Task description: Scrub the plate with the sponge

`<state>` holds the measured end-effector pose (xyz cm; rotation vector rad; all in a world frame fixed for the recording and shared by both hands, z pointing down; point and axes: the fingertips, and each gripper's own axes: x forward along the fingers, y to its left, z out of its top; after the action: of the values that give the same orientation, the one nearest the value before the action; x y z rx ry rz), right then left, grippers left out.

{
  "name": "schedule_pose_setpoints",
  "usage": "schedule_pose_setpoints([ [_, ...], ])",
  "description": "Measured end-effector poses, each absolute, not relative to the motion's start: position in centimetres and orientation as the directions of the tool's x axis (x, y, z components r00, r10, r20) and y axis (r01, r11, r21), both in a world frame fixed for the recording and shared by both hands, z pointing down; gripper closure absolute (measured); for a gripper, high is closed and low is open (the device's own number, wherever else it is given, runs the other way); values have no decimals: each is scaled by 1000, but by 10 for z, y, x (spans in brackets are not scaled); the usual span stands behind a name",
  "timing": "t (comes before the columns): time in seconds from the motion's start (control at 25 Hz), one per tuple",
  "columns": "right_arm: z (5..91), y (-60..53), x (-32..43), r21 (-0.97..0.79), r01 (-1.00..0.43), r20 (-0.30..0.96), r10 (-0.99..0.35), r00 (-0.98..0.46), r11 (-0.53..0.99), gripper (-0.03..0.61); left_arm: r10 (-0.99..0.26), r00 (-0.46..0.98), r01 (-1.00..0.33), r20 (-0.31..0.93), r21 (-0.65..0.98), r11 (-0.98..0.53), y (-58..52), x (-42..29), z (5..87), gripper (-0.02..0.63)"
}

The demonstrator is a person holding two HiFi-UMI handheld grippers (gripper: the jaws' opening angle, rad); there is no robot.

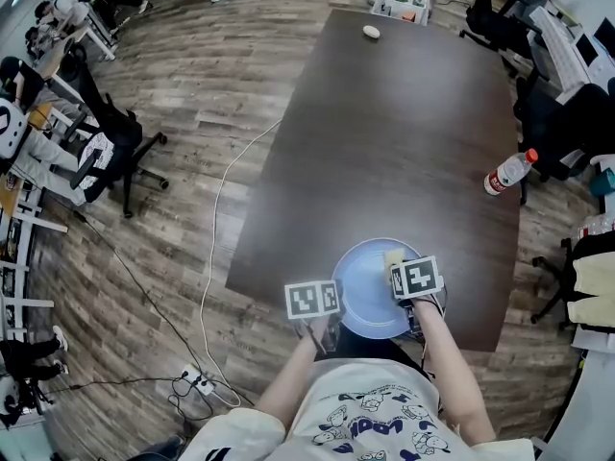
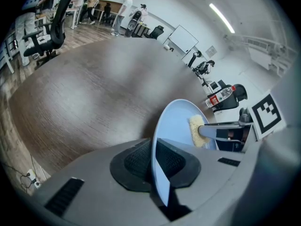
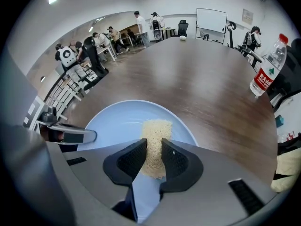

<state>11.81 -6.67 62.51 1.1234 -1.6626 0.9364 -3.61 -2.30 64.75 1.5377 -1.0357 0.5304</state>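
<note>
The left gripper (image 2: 153, 160) has its fingers clamped on the rim of the blue plate (image 1: 366, 291), likely to steady it at the bench's (image 1: 404, 133) near edge; the right gripper (image 3: 153, 157) fingers pinch the yellow sponge (image 3: 156, 128), set against the plate's face for scrubbing.

Head view steeply overhead; 2 gripper views close, sharing plate (image 1: 365, 291).

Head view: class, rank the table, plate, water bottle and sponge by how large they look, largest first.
1. table
2. blue plate
3. water bottle
4. sponge, which is partly covered, so its place after the bottle is unsure.
</note>
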Motion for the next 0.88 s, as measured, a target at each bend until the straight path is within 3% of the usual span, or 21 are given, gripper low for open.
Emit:
schedule_pose_setpoints([
  [0.32, 624, -54, 135, -25, -943, 953, -276, -123, 332, 479, -327, 506, -833, 798, 550, 52, -23, -37, 647, 586],
  [0.88, 622, -28, 151, -36, -946, 961, -247, -121, 323, 479, -334, 500, -832, 799, 550, 72, -23, -37, 647, 586],
])
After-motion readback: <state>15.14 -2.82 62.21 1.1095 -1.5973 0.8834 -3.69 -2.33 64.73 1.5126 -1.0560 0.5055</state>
